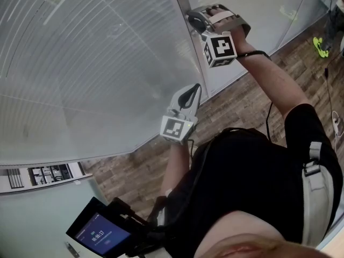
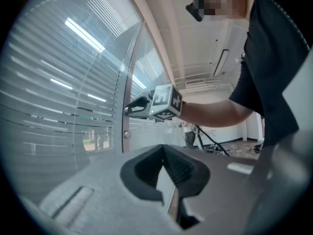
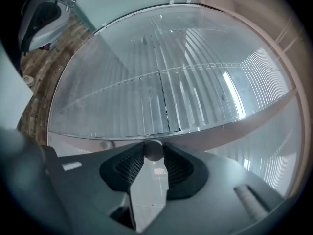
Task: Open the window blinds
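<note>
The left grey 2-jaw gripper is held level near the person's body, jaws together with nothing between them. The right grey 2-jaw gripper reaches farther on a raised bare forearm, jaws clamping a small round grey knob.

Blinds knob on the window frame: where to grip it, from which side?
Pinch the knob across its round sides, coming straight on from the room side: it is small, round and stands proud of the window frame. The right gripper sits so, jaws on it.
</note>
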Tool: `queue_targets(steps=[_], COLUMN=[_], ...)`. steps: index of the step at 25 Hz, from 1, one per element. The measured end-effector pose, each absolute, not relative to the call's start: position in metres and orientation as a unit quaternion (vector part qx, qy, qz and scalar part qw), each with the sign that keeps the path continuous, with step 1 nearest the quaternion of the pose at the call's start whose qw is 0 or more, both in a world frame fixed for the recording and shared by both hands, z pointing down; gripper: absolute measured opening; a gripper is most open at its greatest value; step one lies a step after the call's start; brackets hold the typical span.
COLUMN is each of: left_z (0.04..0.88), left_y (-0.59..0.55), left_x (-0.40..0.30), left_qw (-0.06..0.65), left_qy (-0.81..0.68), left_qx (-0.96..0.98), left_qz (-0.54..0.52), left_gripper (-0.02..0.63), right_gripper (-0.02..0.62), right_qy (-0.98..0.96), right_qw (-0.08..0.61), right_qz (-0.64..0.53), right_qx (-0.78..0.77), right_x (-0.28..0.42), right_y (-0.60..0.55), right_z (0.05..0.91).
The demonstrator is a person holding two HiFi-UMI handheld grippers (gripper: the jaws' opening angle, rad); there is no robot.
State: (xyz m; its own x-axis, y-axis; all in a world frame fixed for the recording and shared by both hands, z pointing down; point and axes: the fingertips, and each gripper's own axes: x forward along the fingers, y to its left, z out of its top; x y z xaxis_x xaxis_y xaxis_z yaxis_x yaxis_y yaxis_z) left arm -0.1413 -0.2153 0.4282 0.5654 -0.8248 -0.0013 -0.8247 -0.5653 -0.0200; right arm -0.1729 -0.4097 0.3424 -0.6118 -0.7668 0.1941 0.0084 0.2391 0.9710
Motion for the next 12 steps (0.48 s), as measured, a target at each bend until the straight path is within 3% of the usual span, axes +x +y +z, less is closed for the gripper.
queue_targets(steps=[12], left_z=[0.43], left_y=[-0.2149], left_x=[-0.1406], left_qw=[0.01], left_qy=[0.464], left_qx=[-0.886], left_qz=[-0.007], left_gripper=[0.003], right_gripper=[0.13], right_qy=[-0.788], right_qw=[0.3], right_qz=[-0.448], right_qx=[0.299], right_x=[-0.1735], right_y=[-0.4122], right_z=[0.3378])
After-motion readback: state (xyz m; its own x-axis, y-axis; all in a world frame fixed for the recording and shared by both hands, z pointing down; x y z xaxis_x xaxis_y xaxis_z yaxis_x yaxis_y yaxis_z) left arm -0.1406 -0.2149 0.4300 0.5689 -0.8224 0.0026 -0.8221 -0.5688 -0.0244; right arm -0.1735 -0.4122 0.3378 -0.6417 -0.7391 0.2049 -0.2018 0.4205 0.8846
